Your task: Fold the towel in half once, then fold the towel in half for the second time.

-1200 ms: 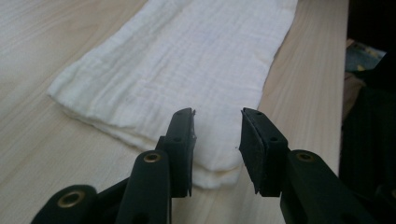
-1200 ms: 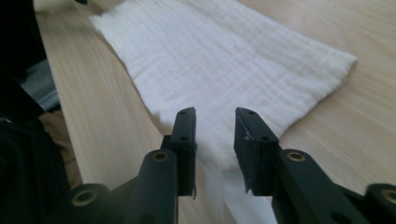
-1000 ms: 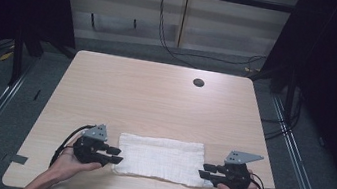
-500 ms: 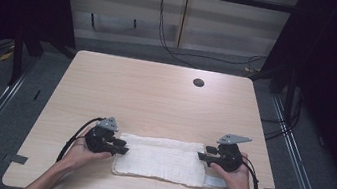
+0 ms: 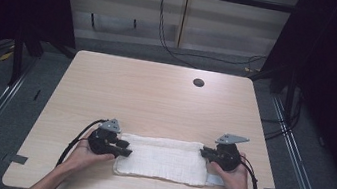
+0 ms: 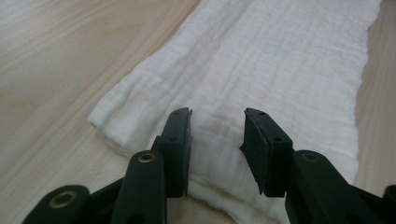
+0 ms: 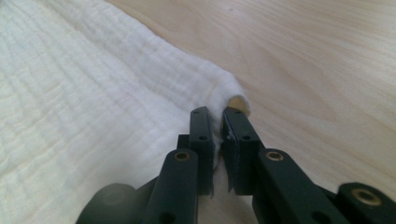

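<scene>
White cloth | right gripper jaws just pinched corner (grippers nearer) | left gripper widening, unclamped

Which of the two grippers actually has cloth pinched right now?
The right gripper: its jaws have just closed on a bunched corner of the white cloth. The left gripper has been opening, with a gap between its jaws over the cloth's other end.

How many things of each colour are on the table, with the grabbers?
White: 1, the folded cloth
Black: 2, the left gripper and the right gripper
Total: 3
</scene>
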`<state>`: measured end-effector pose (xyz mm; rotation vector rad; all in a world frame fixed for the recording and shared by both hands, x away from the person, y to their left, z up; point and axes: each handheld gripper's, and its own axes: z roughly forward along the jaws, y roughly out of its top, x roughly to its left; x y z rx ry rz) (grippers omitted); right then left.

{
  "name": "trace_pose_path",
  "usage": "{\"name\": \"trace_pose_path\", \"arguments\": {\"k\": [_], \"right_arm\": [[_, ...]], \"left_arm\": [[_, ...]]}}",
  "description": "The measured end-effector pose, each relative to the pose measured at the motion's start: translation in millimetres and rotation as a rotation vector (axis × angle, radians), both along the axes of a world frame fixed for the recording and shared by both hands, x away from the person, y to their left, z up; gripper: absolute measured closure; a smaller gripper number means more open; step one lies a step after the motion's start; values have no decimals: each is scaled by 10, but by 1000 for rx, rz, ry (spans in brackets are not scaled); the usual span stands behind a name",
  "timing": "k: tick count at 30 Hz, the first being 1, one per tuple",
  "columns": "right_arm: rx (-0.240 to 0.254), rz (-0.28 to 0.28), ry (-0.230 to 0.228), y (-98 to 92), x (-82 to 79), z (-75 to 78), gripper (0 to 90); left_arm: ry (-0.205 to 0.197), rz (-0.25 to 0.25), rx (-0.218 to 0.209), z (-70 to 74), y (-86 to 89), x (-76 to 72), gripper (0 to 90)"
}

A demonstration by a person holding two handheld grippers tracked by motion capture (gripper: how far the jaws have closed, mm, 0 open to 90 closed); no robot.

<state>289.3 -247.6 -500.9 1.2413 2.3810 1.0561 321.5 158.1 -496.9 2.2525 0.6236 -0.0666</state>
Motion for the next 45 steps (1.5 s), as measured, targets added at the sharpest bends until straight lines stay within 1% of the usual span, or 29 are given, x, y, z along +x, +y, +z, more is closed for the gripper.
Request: {"name": "trace_pose_path", "arguments": {"k": [1,2,4,5,6,8,9,10,12,13,14,15,16,17,18,19,20,21,22,24,28,30,32,34,36,38,41,43,45], "right_arm": [[2,-4,5,-13,0,2,836],[-4,-5,0,-30,1,4,838],[-5,-13,-5,-61,3,4,838],[-7,-27,-10,-79,1,2,833],[-5,-43,-11,-105,7,-3,818],[6,-58,-4,-126,11,-6,789],[6,-57,-8,-138,15,-5,760],[8,-63,-10,-140,10,-1,710],[16,-69,-10,-133,-6,14,641],[21,-75,-11,-127,-13,28,629],[32,-84,-14,-116,-21,51,609],[57,-84,-23,-91,-36,88,591],[70,-80,-28,-67,-48,113,576],[78,-65,-40,-33,-60,142,568],[84,-52,-41,20,-73,175,561],[93,-34,-48,60,-81,194,558],[99,-22,-49,90,-91,206,551],[105,2,-48,146,-109,218,545],[115,19,-44,183,-124,222,542],[122,54,-42,257,-168,238,532],[147,121,-46,415,-286,302,497],[170,152,-41,494,-340,313,473],[179,185,-34,582,-382,316,474],[177,212,-26,671,-402,316,487],[179,236,-17,765,-417,308,507],[183,265,-16,878,-434,273,520],[159,304,3,1081,-454,195,521],[165,331,18,1203,-452,175,536],[173,359,29,1323,-449,172,561]], "left_arm": [[-7,-9,0,1,-19,-16,603],[-9,-22,12,13,-36,-33,603],[-25,-27,27,27,-66,-57,605],[-39,-34,30,34,-79,-68,617],[-39,-31,25,41,-80,-68,618],[-40,-20,21,58,-73,-65,609],[-41,-13,12,83,-53,-59,602],[-44,-8,-1,96,-38,-54,598],[-57,10,-6,143,10,-36,589],[-54,23,-14,159,40,-18,589],[-57,43,-22,169,75,10,589],[-60,59,-17,175,97,26,590],[-57,81,-25,177,124,48,589],[-49,85,-33,188,159,82,585],[-39,91,-34,200,174,108,574],[-40,94,-31,212,180,128,569],[-33,114,-34,247,189,164,566],[-24,128,-44,268,194,189,576],[-17,129,-41,286,181,204,591],[-30,117,-31,317,135,207,591],[-42,97,-45,386,56,243,561],[-47,107,-63,414,35,286,560],[-45,107,-60,398,5,362,559],[-24,120,-74,341,-15,413,534],[-39,109,-54,310,-39,413,535],[-36,100,-55,304,-37,411,527],[-34,114,-37,287,-25,417,533],[-32,119,-24,274,-12,422,548],[-28,122,-27,263,10,424,549]]}}
